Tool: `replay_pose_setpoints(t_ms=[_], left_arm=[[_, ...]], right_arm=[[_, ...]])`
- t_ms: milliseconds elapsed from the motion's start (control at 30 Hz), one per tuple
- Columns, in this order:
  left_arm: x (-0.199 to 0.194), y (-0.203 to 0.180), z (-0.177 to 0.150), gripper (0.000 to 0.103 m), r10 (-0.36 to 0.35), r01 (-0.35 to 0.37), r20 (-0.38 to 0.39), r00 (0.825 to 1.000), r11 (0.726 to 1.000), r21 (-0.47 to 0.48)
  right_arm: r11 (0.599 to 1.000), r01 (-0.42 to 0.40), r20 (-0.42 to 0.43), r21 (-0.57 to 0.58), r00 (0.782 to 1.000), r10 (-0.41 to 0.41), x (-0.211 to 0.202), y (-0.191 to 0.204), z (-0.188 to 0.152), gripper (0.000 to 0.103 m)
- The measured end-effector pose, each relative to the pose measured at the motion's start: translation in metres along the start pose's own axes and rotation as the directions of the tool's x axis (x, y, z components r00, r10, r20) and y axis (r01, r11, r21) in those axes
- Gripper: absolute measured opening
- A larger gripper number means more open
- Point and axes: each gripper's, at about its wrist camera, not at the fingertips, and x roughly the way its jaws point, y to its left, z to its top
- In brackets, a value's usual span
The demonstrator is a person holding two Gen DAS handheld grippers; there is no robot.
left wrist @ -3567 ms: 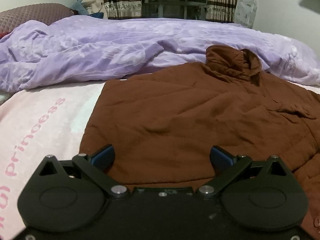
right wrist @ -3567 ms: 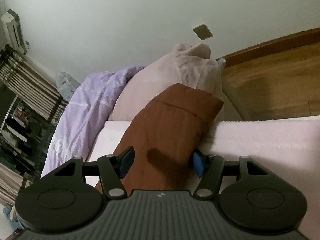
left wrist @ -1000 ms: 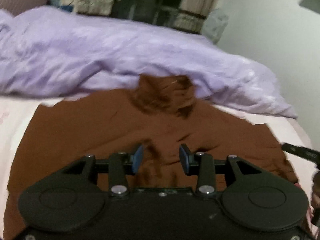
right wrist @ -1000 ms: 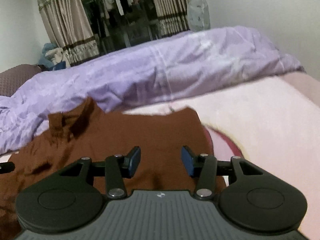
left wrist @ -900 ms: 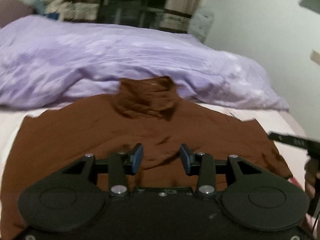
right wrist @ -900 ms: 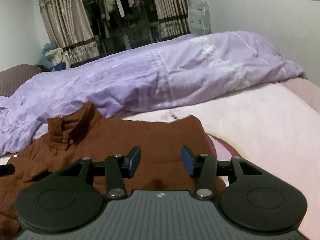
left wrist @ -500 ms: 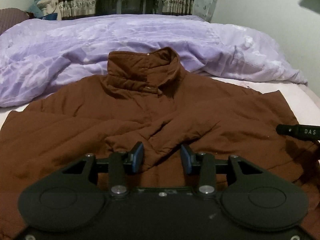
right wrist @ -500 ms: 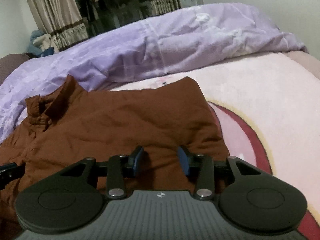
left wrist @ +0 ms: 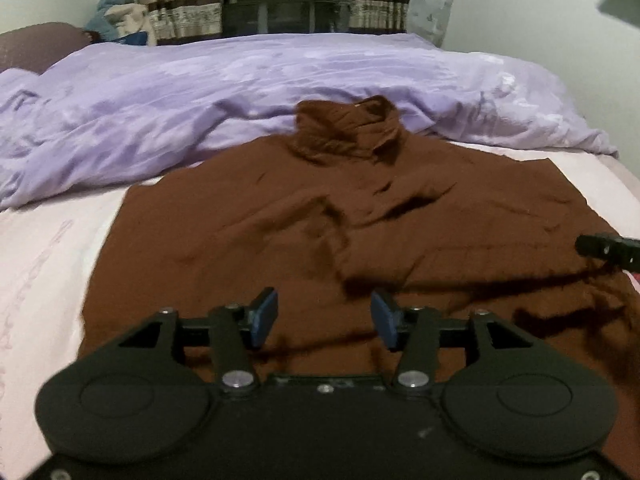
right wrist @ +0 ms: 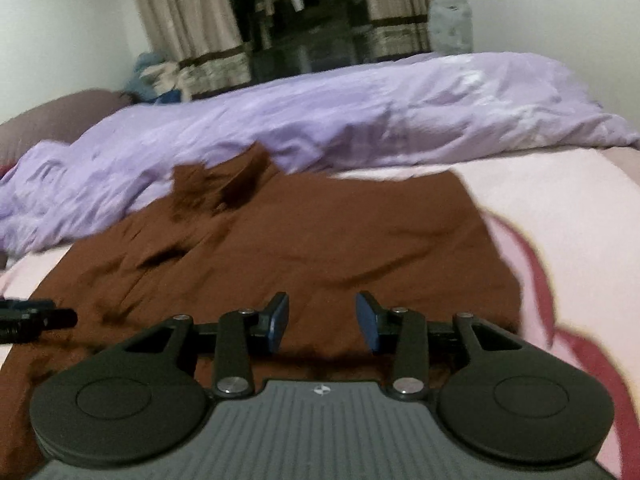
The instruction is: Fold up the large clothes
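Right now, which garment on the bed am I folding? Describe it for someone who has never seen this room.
Start from the rumpled lilac duvet across the far side of the bed. Just in front of it, spread on the pale pink blanket, lies the brown jacket. It is the only dark brown item, with a stand-up collar touching the duvet.

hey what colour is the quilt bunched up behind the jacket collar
Light purple, a lilac shade, plain as far as the blur allows. The quilt shows best in the left wrist view.
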Motion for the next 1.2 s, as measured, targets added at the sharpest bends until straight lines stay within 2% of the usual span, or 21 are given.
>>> replay_pose_setpoints(t_ms=[267, 367, 567, 733, 800, 833, 967, 1033, 1200], left_arm=[[0.000, 0.022, -0.036, 0.057, 0.033, -0.036, -0.067, 0.997, 0.998, -0.050], [0.007, 0.028, -0.050, 0.061, 0.012, -0.021, -0.096, 0.995, 0.995, -0.093], [0.007, 0.036, -0.062, 0.064, -0.014, 0.004, -0.059, 0.998, 0.988, -0.156], [-0.002, 0.033, -0.060, 0.064, 0.004, -0.010, -0.048, 0.999, 0.992, -0.124], [-0.013, 0.033, -0.057, 0.065, 0.024, -0.028, -0.036, 0.999, 0.993, -0.112], [-0.021, 0.035, -0.056, 0.069, 0.041, -0.043, -0.025, 0.999, 0.994, -0.104], [-0.046, 0.046, -0.060, 0.073, 0.113, -0.110, 0.043, 0.993, 0.992, -0.068], [-0.048, 0.056, -0.063, 0.073, 0.133, -0.129, 0.047, 0.990, 0.989, -0.073], [-0.033, 0.070, -0.077, 0.073, 0.118, -0.120, -0.020, 0.993, 0.987, -0.109]], right_arm=[[0.998, 0.029, -0.097, 0.049, 0.995, -0.025, 0.005, 0.009, -0.027, 0.047], [0.997, 0.037, -0.110, 0.062, 0.994, -0.030, 0.006, 0.006, -0.037, 0.047], [0.998, 0.050, -0.059, 0.027, 0.997, -0.048, 0.004, 0.009, -0.053, 0.047], [0.997, 0.051, -0.062, 0.054, 0.997, -0.048, -0.005, 0.009, -0.044, 0.047], [0.996, 0.042, -0.029, 0.084, 0.999, -0.040, -0.017, 0.003, -0.037, 0.047], [0.995, 0.048, -0.008, 0.090, 0.999, -0.048, -0.024, 0.001, -0.035, 0.047], [0.994, 0.081, 0.030, 0.068, 0.996, -0.084, -0.042, -0.006, -0.029, 0.048], [0.993, 0.105, 0.019, 0.054, 0.994, -0.107, -0.040, -0.008, -0.032, 0.048], [0.990, 0.134, -0.072, 0.050, 0.989, -0.130, -0.019, -0.013, -0.053, 0.047]])
